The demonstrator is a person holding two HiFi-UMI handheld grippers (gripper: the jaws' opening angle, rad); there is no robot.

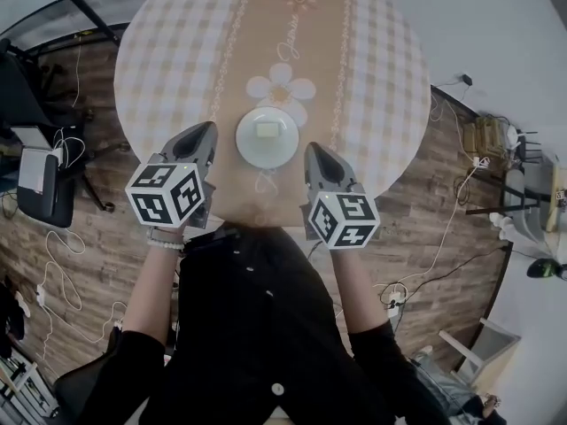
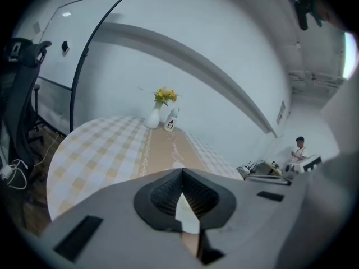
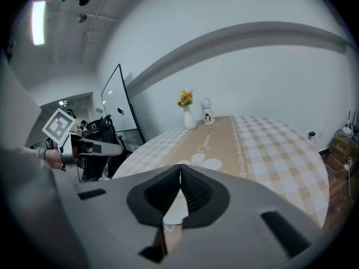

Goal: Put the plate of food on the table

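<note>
The person's black sleeves reach forward at 6 o'clock in the head view, and each hand carries a claw with its marker cube toward the camera. The left claw [image 1: 209, 131] has its jaws pressed together at the tips with nothing between them, as its own view [image 2: 182, 171] shows. The right claw [image 1: 312, 149] is the same, with tips meeting and nothing held [image 3: 180, 167]. Both hang over the near edge of the round bench [image 1: 168, 51], which is covered by a beige-and-white checked cloth with a tan runner [image 1: 323, 69] down its middle.

The white plate [image 1: 266, 149] sits on the runner between the two claws, with the left claw at its 9 o'clock and the right claw at its 4 o'clock. Both claws are just beside the plate, and neither grips it. A pale square piece of food [image 1: 267, 130] lies at the plate's centre. At the plate's 12 o'clock, touching its rim, a white flower motif [image 1: 283, 87] is printed on the runner.

At the far end of the bench stand a white vase [image 2: 154, 118] of yellow flowers [image 2: 165, 96] and, just beside it, a small white container [image 2: 170, 123]. Beyond the bench's left edge a whiteboard [image 2: 67, 55] leans by the wall.
</note>
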